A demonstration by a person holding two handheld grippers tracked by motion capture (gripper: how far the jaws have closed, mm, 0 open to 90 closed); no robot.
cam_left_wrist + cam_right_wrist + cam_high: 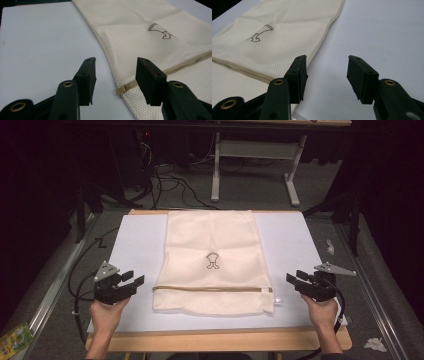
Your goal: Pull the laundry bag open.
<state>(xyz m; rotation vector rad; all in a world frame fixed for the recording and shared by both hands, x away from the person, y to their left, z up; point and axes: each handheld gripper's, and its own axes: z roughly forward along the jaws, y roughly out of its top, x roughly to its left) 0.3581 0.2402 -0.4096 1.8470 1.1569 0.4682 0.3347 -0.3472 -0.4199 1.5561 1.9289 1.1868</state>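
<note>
While one cream mesh bag lies flat on the white sheet, left gripper and right gripper flank it, jaws wide, holding nothing.

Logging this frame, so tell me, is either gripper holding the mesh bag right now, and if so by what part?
Nothing is held. The left gripper and right gripper both stand open beside the mesh bag, clear of its zipper.
</note>
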